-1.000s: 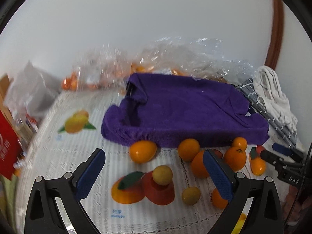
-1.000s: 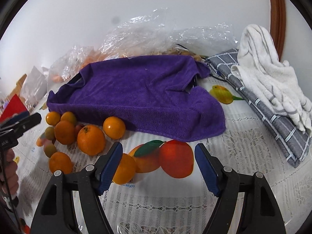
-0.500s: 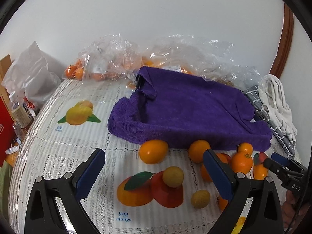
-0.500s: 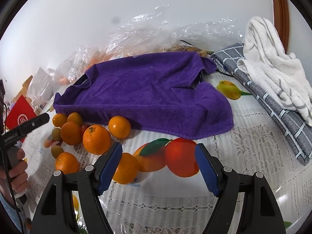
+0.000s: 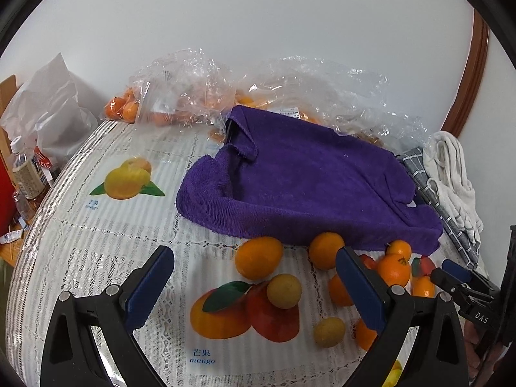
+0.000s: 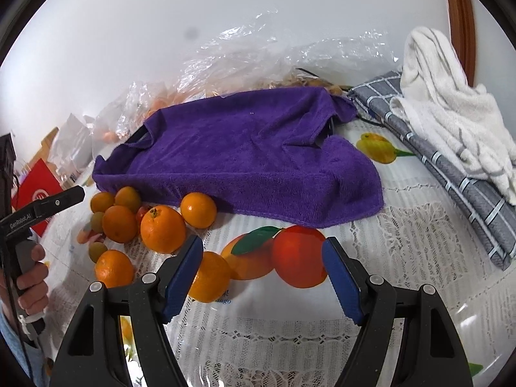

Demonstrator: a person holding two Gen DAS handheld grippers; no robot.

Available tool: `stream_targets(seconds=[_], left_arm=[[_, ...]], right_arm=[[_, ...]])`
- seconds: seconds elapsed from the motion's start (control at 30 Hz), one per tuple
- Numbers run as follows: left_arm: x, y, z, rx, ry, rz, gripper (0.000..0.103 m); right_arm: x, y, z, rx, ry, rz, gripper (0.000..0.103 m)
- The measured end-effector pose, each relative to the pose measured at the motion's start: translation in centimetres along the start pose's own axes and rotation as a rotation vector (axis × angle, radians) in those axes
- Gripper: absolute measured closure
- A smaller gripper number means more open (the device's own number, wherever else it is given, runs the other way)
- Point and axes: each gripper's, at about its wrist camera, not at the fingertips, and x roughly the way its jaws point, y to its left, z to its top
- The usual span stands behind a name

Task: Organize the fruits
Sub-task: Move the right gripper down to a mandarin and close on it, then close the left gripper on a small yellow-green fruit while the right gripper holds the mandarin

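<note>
Right tongs [image 6: 261, 274], spread and empty, have just narrowed slightly near the purple towel [image 6: 245, 154]; left tongs [image 5: 254, 287] stay spread before it, oranges [image 5: 259, 257] unmoved.

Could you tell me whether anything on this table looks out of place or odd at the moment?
Yes. Loose oranges and smaller yellowish fruits lie scattered on the tablecloth instead of being gathered. The purple towel is draped over something dark with hard edges, hiding it. Crumpled plastic bags sprawl behind it.
</note>
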Motion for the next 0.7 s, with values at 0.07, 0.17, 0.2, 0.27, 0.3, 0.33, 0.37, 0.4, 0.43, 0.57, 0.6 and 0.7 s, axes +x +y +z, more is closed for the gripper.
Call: stream_targets(seconds=[0.07,0.17,0.2,0.27,0.3,0.33,0.37,0.4,0.43,0.57,0.6,0.7], left_arm=[[-0.1,-0.2,-0.1,0.01,-0.007,0.006,0.002],[-0.3,-0.2,0.0,0.015,-0.02,0.007,0.002],[-0.4,-0.1,0.0,0.013,-0.022,0.006,0.002],[-0.5,0.1,0.0,0.007,-0.026,0.003,0.002],[-0.6,0.3,0.1,0.011,-0.03,0.006,0.002],[-0.8,0.4,0.2,0.017,-0.039,0.016,0.002],[-1.0,0.6,0.3,0.02,-0.058,0.034,0.002],[-1.2,0.8,0.4,0.02,-0.074,0.052,0.002],[-1.3,0.9,0.4,0.019,-0.08,0.064,0.002],[-1.2,1.2,0.6,0.012,-0.066,0.064,0.002],[-1.0,1.3,0.7,0.014,-0.053,0.058,0.002],[-0.2,1.4,0.6,0.023,0.007,0.016,0.002]], right_arm=[[-0.2,0.2,0.0,-0.004,0.001,0.008,0.036],[-0.8,0.5,-0.1,0.023,0.01,0.035,0.037],[-1.0,0.8,-0.2,0.023,0.011,0.045,0.037],[-0.7,2.2,-0.5,-0.015,0.039,0.021,0.037],[-0.4,2.8,-0.7,-0.04,0.053,-0.001,0.039],[0.2,3.6,-0.9,-0.075,0.064,-0.039,0.041],[0.6,4.0,-1.0,-0.089,0.068,-0.064,0.046],[1.1,4.2,-1.1,-0.097,0.082,-0.091,0.054],[1.4,4.3,-1.1,-0.097,0.095,-0.1,0.057],[1.7,4.6,-0.9,-0.095,0.098,-0.112,0.07],[1.7,4.6,-0.8,-0.094,0.095,-0.117,0.069],[1.4,3.8,-0.6,-0.052,0.07,-0.111,0.069]])
